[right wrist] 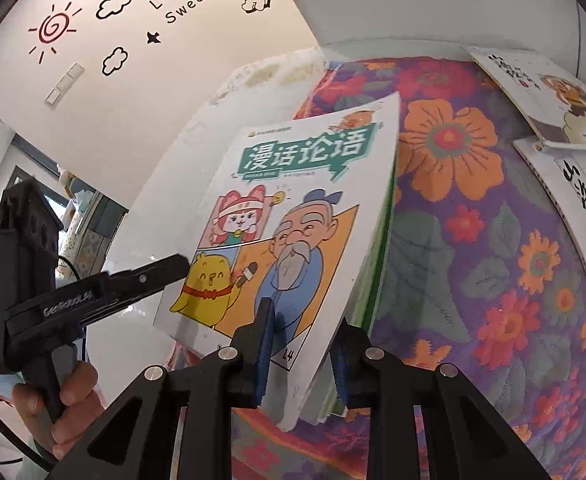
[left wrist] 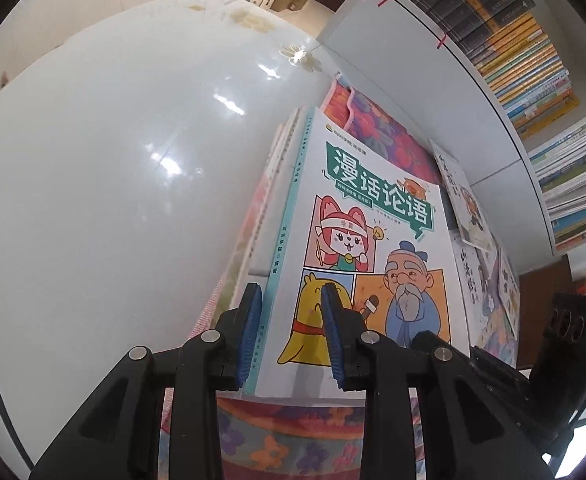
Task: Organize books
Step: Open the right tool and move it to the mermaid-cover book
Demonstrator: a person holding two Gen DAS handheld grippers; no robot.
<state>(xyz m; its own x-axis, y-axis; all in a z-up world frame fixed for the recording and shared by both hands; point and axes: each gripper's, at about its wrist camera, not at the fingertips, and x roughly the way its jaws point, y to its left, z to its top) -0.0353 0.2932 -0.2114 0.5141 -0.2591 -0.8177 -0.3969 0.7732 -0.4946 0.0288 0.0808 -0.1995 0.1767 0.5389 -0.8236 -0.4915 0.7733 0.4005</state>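
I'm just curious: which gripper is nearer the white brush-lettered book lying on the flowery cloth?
Right. The right gripper clamps the cartoon book at its edge facing that white book; the left gripper clamps its spine side, farther away.

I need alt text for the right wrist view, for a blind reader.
The right gripper clamps the lower edge of a stack of comic books, held tilted above a floral cloth. The left gripper grips its other side; two more books lie behind.

Floral cloth (right wrist: 473, 220) over white table (left wrist: 93, 200), perhaps three loose books (right wrist: 553, 108) atop
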